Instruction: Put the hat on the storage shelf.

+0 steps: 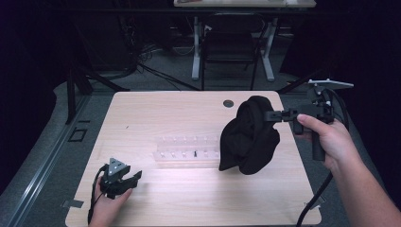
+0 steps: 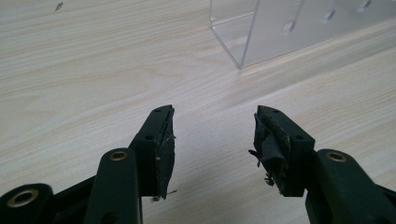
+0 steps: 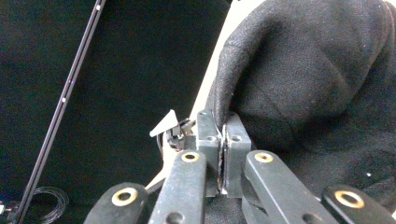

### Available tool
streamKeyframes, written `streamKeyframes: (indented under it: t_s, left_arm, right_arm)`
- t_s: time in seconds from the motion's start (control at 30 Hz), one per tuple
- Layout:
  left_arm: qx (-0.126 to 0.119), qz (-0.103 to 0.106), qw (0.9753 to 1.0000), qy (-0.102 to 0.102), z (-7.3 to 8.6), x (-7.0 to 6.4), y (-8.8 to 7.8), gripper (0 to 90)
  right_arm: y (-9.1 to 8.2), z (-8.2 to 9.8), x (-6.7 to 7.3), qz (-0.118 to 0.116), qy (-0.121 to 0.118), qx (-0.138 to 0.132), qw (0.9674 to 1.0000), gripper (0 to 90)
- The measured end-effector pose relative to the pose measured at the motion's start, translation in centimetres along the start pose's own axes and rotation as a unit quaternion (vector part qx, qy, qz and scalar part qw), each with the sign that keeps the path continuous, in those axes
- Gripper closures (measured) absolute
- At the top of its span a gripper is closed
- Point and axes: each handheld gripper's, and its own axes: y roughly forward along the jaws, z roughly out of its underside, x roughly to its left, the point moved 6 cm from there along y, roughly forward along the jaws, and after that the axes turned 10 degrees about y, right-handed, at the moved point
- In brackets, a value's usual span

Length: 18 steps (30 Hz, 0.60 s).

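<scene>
A black cloth (image 1: pixel 248 137) hangs in a bunch over the right half of the wooden table (image 1: pixel 156 113), its lower end touching the tabletop. My right gripper (image 1: pixel 273 115) is shut on the cloth's upper edge and holds it up. The right gripper view has the two jaws pressed together on a fold of the black cloth (image 3: pixel 308 79). My left gripper (image 1: pixel 135 177) rests low at the table's front left, open with nothing in it. In the left gripper view its worn pads (image 2: pixel 166 149) stand wide apart over bare wood.
A clear acrylic rack (image 1: pixel 187 150) with slots lies across the middle of the table, its right end behind the cloth; its corner (image 2: pixel 243 42) lies ahead of the left gripper. A round hole (image 1: pixel 228 103) sits near the table's far edge. A chair and desk legs stand beyond.
</scene>
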Motion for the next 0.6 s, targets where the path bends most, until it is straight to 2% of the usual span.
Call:
streamKeyframes:
  t_s: [0.27, 0.6]
  left_arm:
    - [0.002, 0.0, 1.0, -0.004, 0.0, 0.0, 0.0, 48.4]
    - [0.004, 0.003, 1.0, -0.007, 0.0, 0.0, 0.0, 48.2]
  right_arm:
    - [1.3, -1.1, 0.9, 0.002, -0.006, -0.001, 1.0, 88.3]
    - [2.9, -2.0, 1.4, 0.0, -0.009, 0.0, 1.0, 88.3]
